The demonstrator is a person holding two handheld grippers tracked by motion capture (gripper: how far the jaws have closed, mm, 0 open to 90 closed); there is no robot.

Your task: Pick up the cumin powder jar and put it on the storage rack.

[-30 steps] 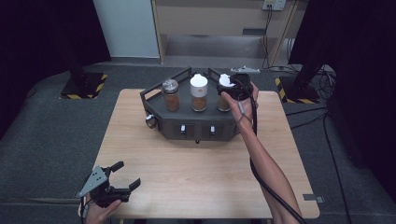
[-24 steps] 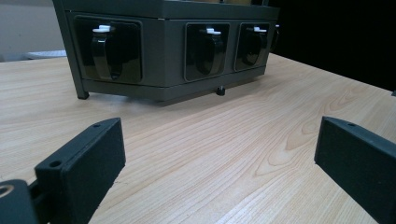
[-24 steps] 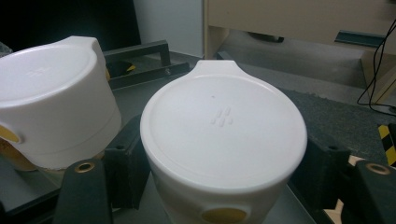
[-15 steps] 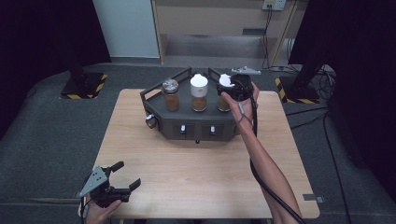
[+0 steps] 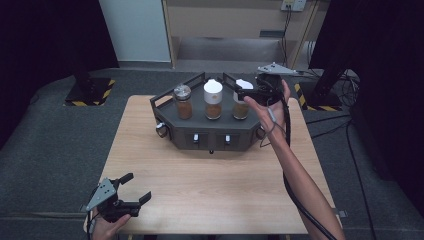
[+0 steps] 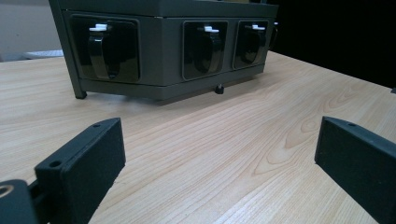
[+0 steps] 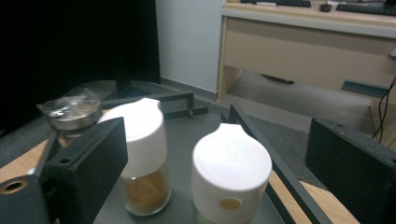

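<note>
The pale wooden counter fills the frame's middle, ringed by grey carpet and dark curtains, with a dark rack at its upper centre. My right hand-held gripper has just been opening; released, it hovers over the rack's white-capped jar, touching nothing. My left hand-held gripper rests wide open and empty at lower left.

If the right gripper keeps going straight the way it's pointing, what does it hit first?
Probably the nearest white-capped jar on the rack: it sits just ahead of the right gripper, between its open jaws, with nothing held.
</note>
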